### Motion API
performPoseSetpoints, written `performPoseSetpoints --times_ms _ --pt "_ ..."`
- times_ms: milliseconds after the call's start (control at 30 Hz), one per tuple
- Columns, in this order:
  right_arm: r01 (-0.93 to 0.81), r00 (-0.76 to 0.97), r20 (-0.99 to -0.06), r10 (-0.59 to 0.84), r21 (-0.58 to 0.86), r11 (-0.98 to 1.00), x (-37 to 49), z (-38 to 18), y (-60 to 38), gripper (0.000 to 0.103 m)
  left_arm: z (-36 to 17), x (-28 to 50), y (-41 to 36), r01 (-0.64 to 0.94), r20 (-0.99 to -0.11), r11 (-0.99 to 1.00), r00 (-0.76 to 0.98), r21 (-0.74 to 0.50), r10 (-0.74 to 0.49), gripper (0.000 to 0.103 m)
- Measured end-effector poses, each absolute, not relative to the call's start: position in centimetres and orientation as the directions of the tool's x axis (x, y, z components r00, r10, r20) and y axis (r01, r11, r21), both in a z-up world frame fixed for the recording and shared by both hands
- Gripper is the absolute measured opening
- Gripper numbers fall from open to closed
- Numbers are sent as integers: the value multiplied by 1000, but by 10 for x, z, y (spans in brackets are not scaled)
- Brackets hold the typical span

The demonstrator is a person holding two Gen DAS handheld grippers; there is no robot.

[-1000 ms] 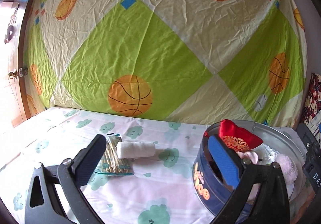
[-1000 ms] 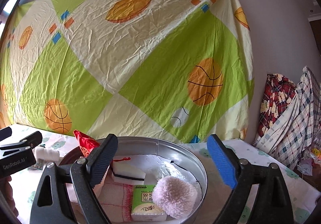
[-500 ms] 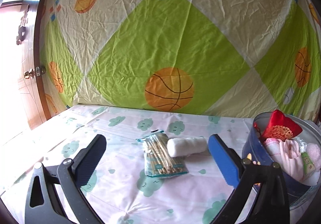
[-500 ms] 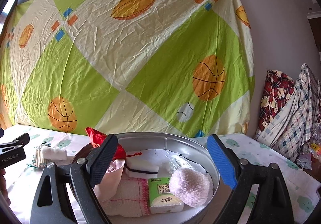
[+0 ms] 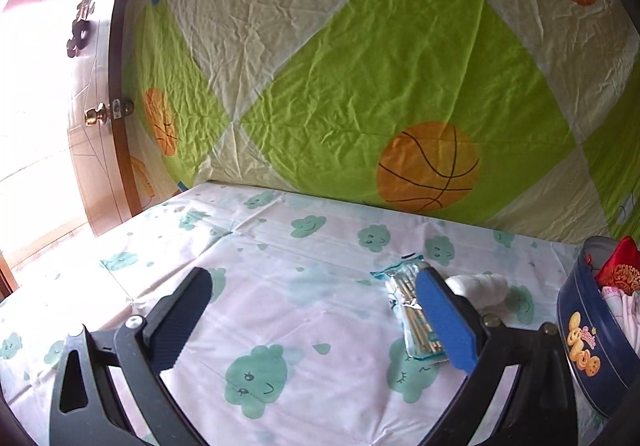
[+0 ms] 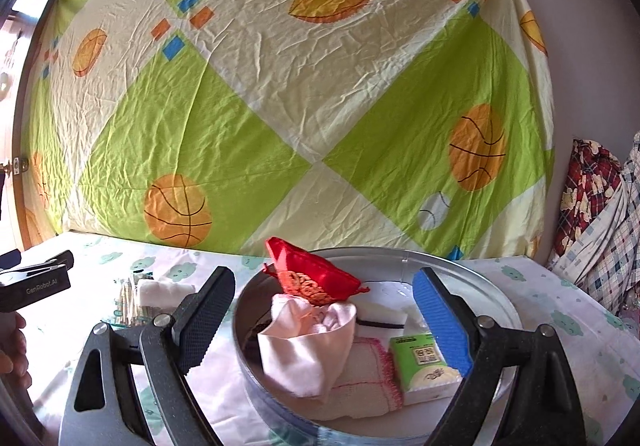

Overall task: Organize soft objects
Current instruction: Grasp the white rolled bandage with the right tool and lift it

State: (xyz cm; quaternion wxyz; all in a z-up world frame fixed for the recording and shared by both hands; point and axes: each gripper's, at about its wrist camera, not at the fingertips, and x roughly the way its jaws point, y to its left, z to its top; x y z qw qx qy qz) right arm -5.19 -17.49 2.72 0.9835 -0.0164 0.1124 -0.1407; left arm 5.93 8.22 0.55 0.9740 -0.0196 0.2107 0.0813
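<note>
The left gripper (image 5: 316, 308) is held with its jaws spread wide and nothing between them, above a white tablecloth printed with green clouds (image 5: 280, 286). A clear packet of cotton swabs (image 5: 414, 310) is seen lying flat on the cloth just behind the blue right-hand finger, and a small rolled white cloth (image 5: 482, 286) lies touching the packet's far side. A round dark-blue metal tin (image 5: 592, 350) stands at the right edge.

The right gripper (image 6: 324, 310) is likewise released and empty, poised over the tin's near rim (image 6: 256, 374). Inside the tin are seen a red embroidered pouch (image 6: 308, 278), a pink folded cloth (image 6: 304, 350) below it, and a green tissue pack (image 6: 424, 362) beside the blue finger.
</note>
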Motion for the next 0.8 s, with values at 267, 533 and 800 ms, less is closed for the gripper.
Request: performPoseSetpoints --times_ms 267,533,800 --pt "154 950 -266 -163 -57 986 -21 21 -126 92 3 72 117 -254 -447 967 868 -24 217 103" --pt "20 915 -400 -47 -72 997 39 9 -87 92 -3 83 140 -321 -503 946 827 -53 252 103" --pt "-71 818 -573 45 -23 997 103 -10 -75 92 -6 87 137 -323 -518 946 813 -20 267 103"
